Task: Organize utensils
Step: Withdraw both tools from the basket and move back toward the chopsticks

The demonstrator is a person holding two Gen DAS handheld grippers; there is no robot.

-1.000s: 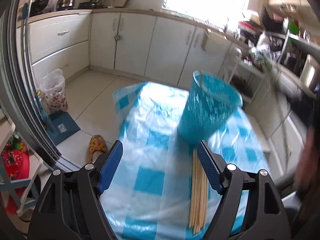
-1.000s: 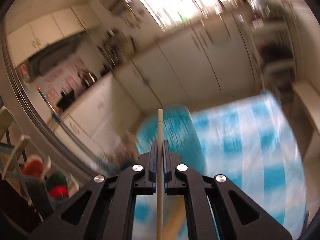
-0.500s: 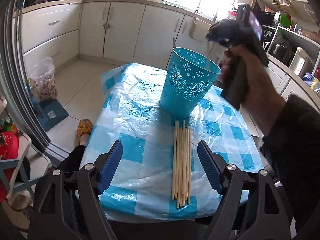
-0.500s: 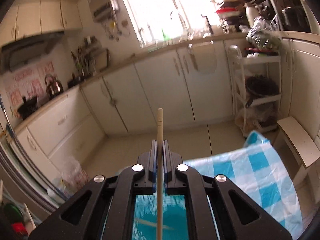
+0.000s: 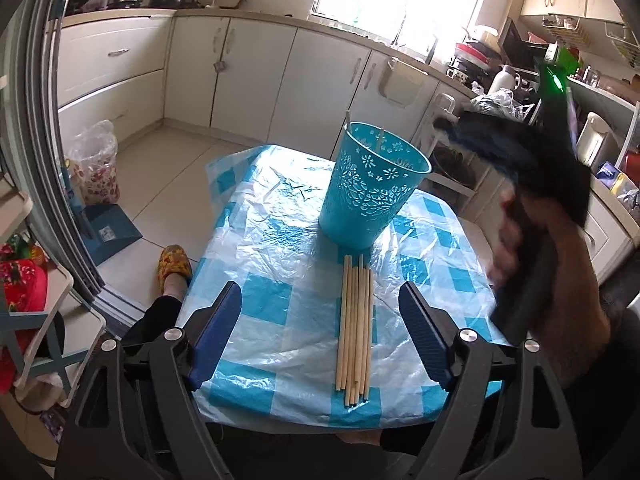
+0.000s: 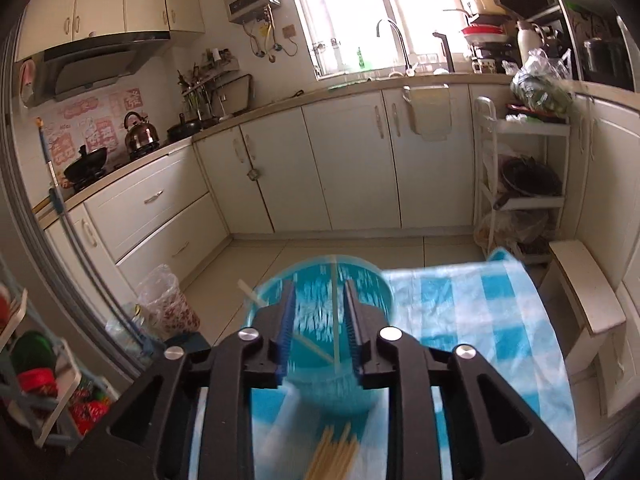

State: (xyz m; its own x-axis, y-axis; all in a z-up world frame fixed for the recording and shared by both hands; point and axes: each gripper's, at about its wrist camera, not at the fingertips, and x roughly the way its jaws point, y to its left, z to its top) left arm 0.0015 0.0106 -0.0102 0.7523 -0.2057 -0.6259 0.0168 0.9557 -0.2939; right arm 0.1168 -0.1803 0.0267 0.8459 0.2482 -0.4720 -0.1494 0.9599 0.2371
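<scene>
A turquoise perforated bin (image 5: 372,184) stands on the blue-and-white checked table (image 5: 264,272), with two chopsticks (image 5: 349,118) leaning inside it. Several wooden chopsticks (image 5: 355,328) lie in a row in front of it. My left gripper (image 5: 320,340) is open and empty, low over the near table edge beside the row. My right gripper (image 6: 319,326) is open, right above the bin (image 6: 320,320); a chopstick (image 6: 335,312) stands free in the bin between the jaws. The right gripper shows blurred in the left wrist view (image 5: 532,184), right of the bin.
White kitchen cabinets (image 5: 248,76) run behind the table. A bagged bin (image 5: 94,168) and a blue dustpan (image 5: 108,232) stand on the floor at left. A slippered foot (image 5: 173,266) is by the table's left edge. A white shelf rack (image 6: 520,184) stands at right.
My right gripper opened and let go of the chopstick, which now stands in the bin. The gripper has pulled back and tilted down. My left gripper stayed open.
</scene>
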